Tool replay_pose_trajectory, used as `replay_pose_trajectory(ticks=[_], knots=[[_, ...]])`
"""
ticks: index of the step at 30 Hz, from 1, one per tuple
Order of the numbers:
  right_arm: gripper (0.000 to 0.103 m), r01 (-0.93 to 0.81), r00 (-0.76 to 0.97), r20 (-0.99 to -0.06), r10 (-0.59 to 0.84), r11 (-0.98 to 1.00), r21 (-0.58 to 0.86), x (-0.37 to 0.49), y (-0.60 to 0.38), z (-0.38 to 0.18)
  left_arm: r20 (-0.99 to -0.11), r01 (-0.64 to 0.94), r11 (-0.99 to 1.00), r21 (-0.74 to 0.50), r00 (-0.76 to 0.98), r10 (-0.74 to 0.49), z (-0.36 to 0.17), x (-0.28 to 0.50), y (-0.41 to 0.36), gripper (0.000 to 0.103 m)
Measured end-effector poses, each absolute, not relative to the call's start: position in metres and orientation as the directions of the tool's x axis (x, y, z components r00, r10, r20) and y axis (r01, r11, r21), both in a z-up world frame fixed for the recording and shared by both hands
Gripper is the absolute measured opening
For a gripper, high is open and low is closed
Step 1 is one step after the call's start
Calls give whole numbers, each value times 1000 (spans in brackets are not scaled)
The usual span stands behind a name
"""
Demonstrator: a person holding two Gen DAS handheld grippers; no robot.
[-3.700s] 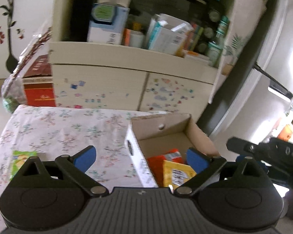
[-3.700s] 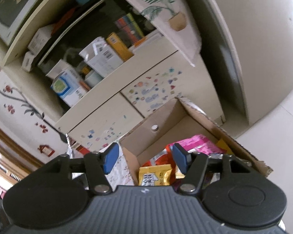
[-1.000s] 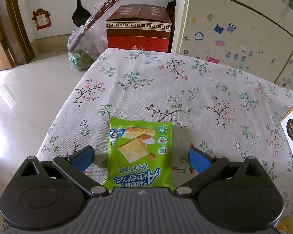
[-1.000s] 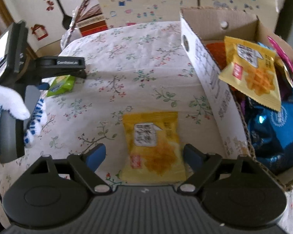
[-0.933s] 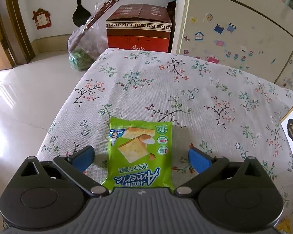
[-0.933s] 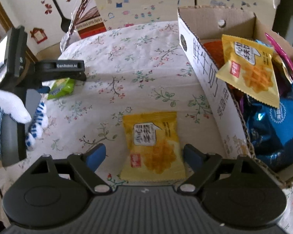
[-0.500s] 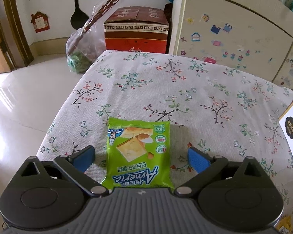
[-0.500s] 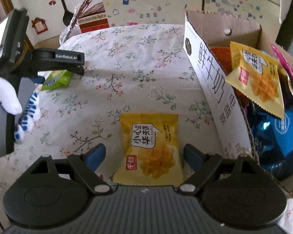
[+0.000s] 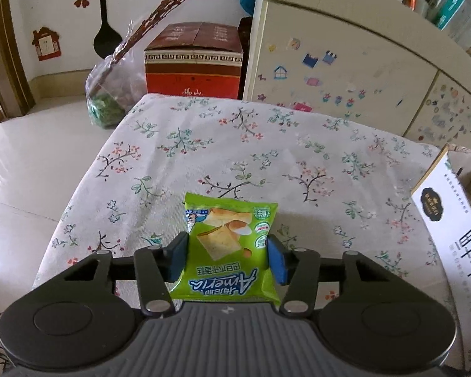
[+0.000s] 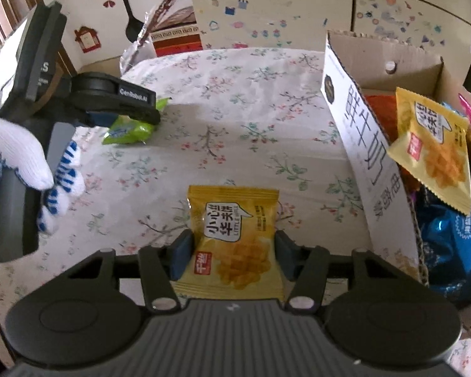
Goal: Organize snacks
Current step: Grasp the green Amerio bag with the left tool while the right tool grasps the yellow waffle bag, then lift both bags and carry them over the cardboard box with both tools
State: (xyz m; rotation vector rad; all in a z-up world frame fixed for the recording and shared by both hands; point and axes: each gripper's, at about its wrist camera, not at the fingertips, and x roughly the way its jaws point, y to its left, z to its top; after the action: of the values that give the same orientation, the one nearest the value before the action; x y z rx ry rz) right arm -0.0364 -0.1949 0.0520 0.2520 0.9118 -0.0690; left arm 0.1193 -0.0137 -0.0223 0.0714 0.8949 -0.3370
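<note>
A green snack packet [image 9: 226, 232] lies on the flowered tablecloth [image 9: 267, 144], and my left gripper [image 9: 226, 256] is shut on its two sides. In the right wrist view the same left gripper [image 10: 147, 114] is over the green snack packet [image 10: 127, 130] at the far left, held by a white gloved hand [image 10: 18, 154]. My right gripper [image 10: 234, 251] has its jaws closing on a yellow snack packet [image 10: 232, 220], with both blue pads against the packet's edges. Right of it stands an open cardboard box [image 10: 361, 144] holding another yellow packet [image 10: 433, 144].
The box [image 9: 449, 238] also holds a blue bag [image 10: 455, 245] and other wrappers. Behind the table stand a stickered cabinet [image 9: 345, 72], a red carton [image 9: 193, 62] and a plastic bag [image 9: 110, 100]. Tiled floor [image 9: 31, 163] lies past the table's left edge.
Both grippers went from wide open to closed in on their packets: the left on the green one, the right on the yellow one. Neither hand has shifted much.
</note>
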Motion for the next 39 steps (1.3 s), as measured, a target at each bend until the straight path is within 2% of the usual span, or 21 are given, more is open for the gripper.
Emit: replay_pose_trajectory(ticks=[8,20,27,39], knots=[[57,178,646,-761,60,958,226,-35,-202,63,-737,330,939,-95,611,-290,4,100,-13,58],[57,171,690,-720,79,948,268,-37,-208,81,-705,294,951,-97,654,-274,31,63,0,58],[57,181,711,-699,78,940,290,-38,-214,90,-710,277,958,-76,659,-247,32,47,-1,58],[57,220,756,-653,52,919,328,-41,-236,111,-705,304,946,-109,647,-290,48,33,-18,58]])
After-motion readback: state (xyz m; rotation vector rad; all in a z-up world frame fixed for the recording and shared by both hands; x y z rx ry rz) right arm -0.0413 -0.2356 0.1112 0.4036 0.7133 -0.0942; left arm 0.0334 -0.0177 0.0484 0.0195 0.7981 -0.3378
